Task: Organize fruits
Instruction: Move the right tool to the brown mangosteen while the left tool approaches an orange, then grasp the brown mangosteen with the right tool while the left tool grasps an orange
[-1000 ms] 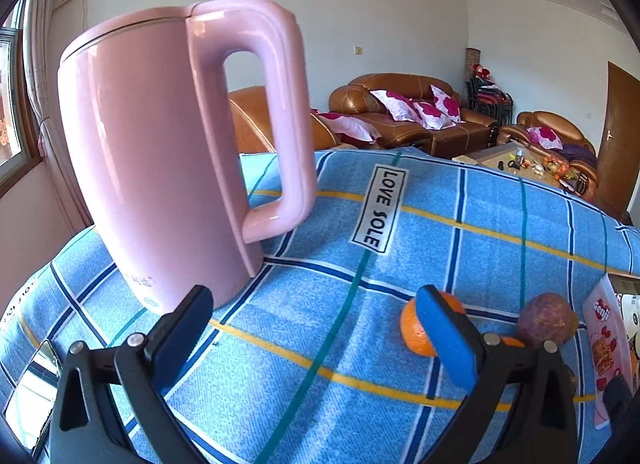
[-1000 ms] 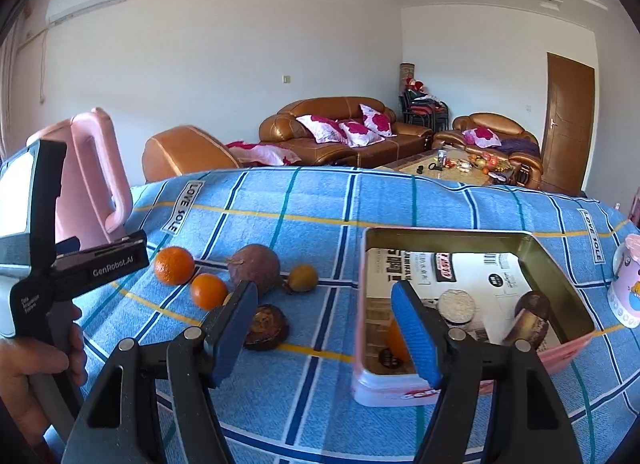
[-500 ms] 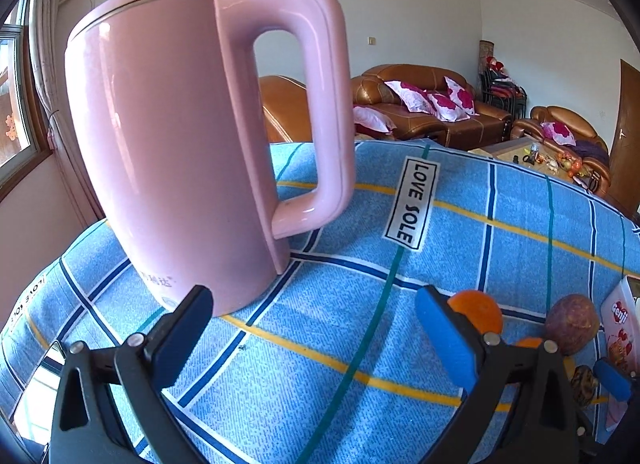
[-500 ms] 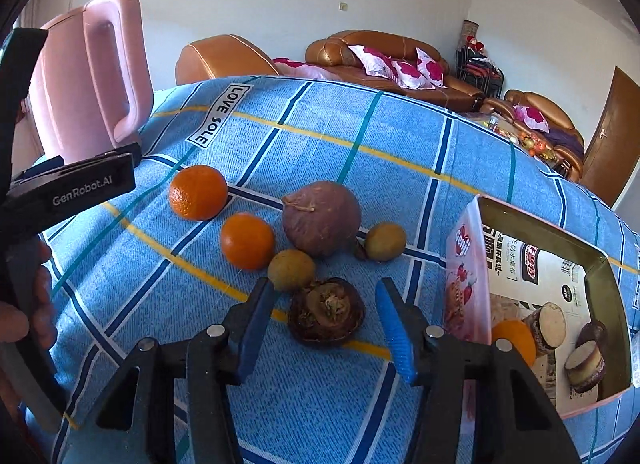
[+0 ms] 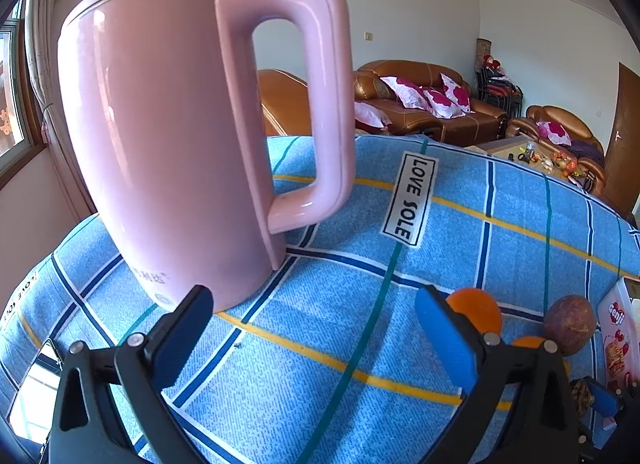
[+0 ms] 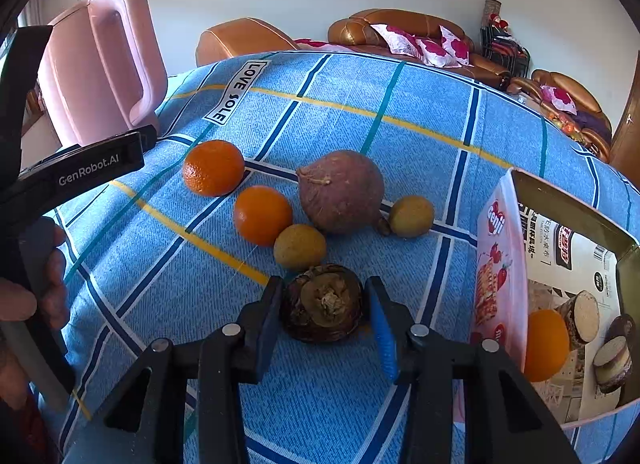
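On the blue checked cloth lie two oranges [image 6: 213, 167] [image 6: 263, 215], a purple-brown round fruit [image 6: 342, 191], two small yellow-green fruits [image 6: 300, 248] [image 6: 412, 215] and a dark brown wrinkled fruit [image 6: 322, 308]. My right gripper [image 6: 322, 318] has its jaws closed in around the dark brown fruit, which still rests on the cloth. A pink tin box [image 6: 500, 264] at the right holds an orange [image 6: 546, 344] and brown pieces. My left gripper [image 5: 316, 328] is open and empty by the pink kettle [image 5: 180, 135]; one orange [image 5: 476, 310] shows behind its right finger.
The pink kettle [image 6: 100, 71] stands at the table's far left. The left gripper's body and the hand holding it [image 6: 80, 167] fill the left edge of the right wrist view. Sofas [image 6: 400, 31] stand beyond the table.
My right gripper moved down and forward to the dark brown fruit and narrowed its jaws around it. My left gripper drifted closer to the kettle, still open.
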Available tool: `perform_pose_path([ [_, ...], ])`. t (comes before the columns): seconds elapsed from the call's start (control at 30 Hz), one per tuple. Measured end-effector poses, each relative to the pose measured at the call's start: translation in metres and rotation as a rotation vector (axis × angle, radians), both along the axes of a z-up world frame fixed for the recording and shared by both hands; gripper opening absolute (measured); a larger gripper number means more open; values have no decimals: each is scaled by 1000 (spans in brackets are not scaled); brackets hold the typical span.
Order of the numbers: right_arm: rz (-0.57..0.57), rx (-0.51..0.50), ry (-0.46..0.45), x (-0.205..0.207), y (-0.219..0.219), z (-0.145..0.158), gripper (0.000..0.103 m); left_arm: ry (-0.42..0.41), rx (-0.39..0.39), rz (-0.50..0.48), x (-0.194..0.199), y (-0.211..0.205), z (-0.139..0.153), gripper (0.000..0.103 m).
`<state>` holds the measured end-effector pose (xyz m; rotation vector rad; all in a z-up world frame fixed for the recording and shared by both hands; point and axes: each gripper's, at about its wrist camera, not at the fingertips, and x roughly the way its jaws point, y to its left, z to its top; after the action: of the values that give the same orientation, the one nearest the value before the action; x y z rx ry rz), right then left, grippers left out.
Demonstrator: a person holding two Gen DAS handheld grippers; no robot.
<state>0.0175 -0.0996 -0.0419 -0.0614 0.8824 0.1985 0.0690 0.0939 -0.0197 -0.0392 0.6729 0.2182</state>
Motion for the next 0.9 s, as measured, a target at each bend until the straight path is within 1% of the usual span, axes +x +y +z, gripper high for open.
perform_pose_path([
  [0.07, -4, 53, -38, -7, -6, 6, 43, -11, -3, 0, -1, 2, 1, 103],
  [0.17, -25, 88, -178, -27, -12, 23, 43, -55, -37, -3, -5, 6, 5, 103],
  [0.23, -61, 81, -264, -39, -16, 33, 43, -81, -77, -29, -8, 9, 8, 103],
  [0.33, -125, 38, -351, -45, -20, 44, 43, -85, -129, -90, -7, 4, 8, 103],
  [0.4, -162, 41, -376, -45, -26, 47, 43, -64, -142, -137, -5, -6, 4, 103],
  [0.5, -211, 35, -411, -44, -36, 51, 43, -23, -127, -190, 2, -24, 0, 103],
  [0.57, -238, 28, -433, -44, -41, 53, 43, -2, -121, -199, 7, -32, -2, 103],
  [0.67, -256, 47, -428, -41, -48, 53, 43, 41, -112, -210, 19, -46, -3, 103],
  [0.7, -258, 53, -424, -40, -49, 52, 43, 55, -102, -209, 23, -50, -5, 102],
  [0.77, -260, 60, -420, -40, -51, 52, 44, 86, -67, -199, 31, -58, -9, 96],
  [0.8, -260, 61, -419, -39, -51, 52, 44, 105, -60, -201, 34, -60, -13, 91],
  [0.83, -259, 64, -420, -40, -51, 52, 43, 134, -64, -208, 38, -62, -16, 89],
  [0.9, -255, 69, -420, -40, -50, 52, 44, 170, -100, -223, 44, -62, -20, 87],
])
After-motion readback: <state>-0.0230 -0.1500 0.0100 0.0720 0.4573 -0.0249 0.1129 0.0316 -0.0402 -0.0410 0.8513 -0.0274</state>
